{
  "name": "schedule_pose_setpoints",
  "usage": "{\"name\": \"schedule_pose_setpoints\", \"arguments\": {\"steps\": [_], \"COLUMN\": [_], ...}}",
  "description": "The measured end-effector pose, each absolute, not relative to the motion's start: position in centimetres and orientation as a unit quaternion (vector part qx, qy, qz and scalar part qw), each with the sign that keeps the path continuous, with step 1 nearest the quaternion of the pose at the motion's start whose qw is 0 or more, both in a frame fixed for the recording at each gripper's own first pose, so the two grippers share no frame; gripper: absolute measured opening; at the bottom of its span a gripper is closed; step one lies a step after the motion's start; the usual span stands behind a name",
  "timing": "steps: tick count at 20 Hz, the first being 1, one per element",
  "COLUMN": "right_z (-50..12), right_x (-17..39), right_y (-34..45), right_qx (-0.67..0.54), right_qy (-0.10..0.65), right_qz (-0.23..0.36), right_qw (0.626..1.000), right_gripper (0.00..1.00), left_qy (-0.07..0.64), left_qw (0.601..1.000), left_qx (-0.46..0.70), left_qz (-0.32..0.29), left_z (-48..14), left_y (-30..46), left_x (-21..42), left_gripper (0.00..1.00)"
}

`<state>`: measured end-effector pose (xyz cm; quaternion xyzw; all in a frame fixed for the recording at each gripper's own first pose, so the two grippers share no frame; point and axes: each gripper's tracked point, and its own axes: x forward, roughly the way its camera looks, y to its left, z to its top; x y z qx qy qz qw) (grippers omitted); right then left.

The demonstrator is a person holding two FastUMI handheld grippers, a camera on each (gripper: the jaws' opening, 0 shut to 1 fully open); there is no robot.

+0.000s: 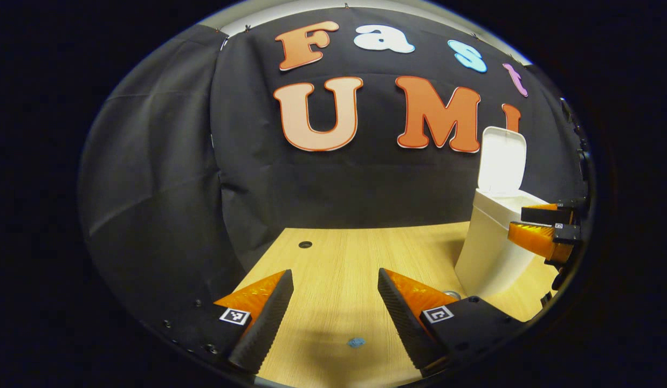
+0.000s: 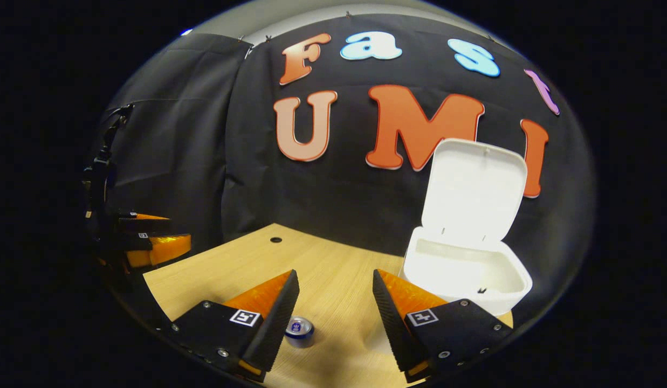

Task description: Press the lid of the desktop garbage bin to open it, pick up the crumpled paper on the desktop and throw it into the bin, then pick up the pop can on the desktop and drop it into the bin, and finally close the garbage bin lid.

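Two empty grippers, jaws apart; pop can (image 2: 300,327) top's print unreadable.

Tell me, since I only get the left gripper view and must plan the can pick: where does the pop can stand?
Observer: In the right gripper view the pop can stands upright on the table, seen from above in the gap of the open right claw, close to its left-hand finger.
Operator: Is the bin's mouth unblocked?
Observer: Yes. The bin shows its open mouth to that camera with nothing across it, though the inside is too bright to tell what it holds.
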<state>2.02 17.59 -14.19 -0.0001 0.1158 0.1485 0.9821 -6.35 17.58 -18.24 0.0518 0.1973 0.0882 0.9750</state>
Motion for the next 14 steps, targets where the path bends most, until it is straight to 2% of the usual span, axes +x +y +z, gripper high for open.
{"name": "schedule_pose_setpoints", "arguments": {"steps": [5,6,7,10,11,14], "right_z": [-20.2,-21.3,-22.1,-23.9,-24.6,-26.8], "right_x": [1.4,1.4,1.2,0.7,0.6,0.7], "right_y": [19.0,19.4,19.8,20.6,20.8,22.4], "right_qx": [0.001,0.004,0.006,-0.016,-0.019,-0.002], "right_qy": [0.185,0.202,0.215,0.232,0.242,0.270], "right_qz": [0.163,0.168,0.176,0.198,0.204,0.220], "right_qw": [0.969,0.965,0.961,0.952,0.948,0.937], "right_gripper": [0.86,0.86,0.86,0.87,0.88,0.90], "left_qy": [0.242,0.254,0.268,0.299,0.310,0.338], "left_qw": [0.968,0.965,0.961,0.951,0.947,0.938], "left_qx": [0.023,0.013,0.008,0.004,0.002,0.004], "left_qz": [0.070,0.069,0.070,0.079,0.080,0.077], "left_z": [-25.1,-26.8,-28.3,-31.7,-32.7,-35.0], "left_y": [17.1,16.9,16.8,17.4,17.4,17.4], "left_x": [-6.0,-5.8,-6.1,-6.5,-6.5,-7.4], "left_gripper": [1.00,0.96,1.00,1.00,0.96,1.00]}}
